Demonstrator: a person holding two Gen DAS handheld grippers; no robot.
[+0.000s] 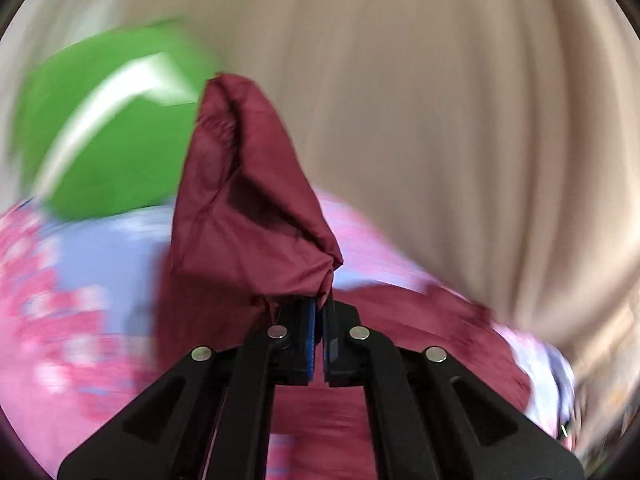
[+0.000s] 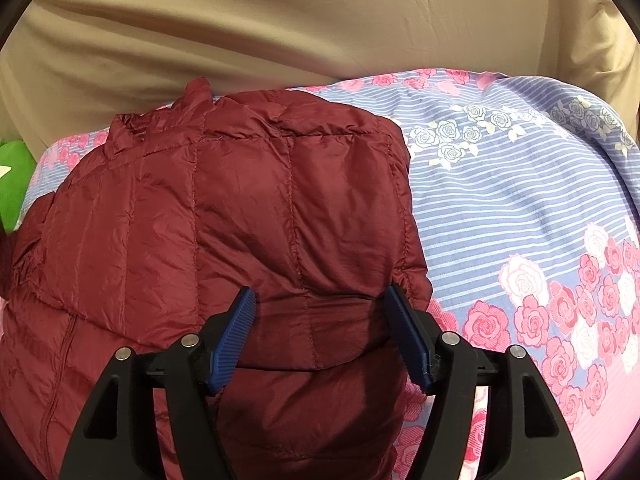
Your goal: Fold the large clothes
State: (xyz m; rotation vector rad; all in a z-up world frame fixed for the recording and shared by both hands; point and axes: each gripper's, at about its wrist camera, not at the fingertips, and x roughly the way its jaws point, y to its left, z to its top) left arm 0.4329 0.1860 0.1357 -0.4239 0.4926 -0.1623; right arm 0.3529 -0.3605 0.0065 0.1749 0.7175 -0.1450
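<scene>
Now the left tool [image 1: 320, 316], clamped on a maroon jacket [image 2: 224, 216] sleeve, lifts it off the bed [image 2: 520, 208] mid-fold while the right tool [image 2: 320, 320] hovers apart, needing laying across next.

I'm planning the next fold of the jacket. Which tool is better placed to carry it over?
Probably the left tool: it is shut on a jacket flap. The right tool is open, gripping nothing.

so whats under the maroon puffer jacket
The maroon puffer jacket lies on a floral bedsheet, blue-striped with pink roses, visible around its edges. A green item peeks out at the jacket's left. Whatever sits directly beneath the jacket's middle is covered.
</scene>
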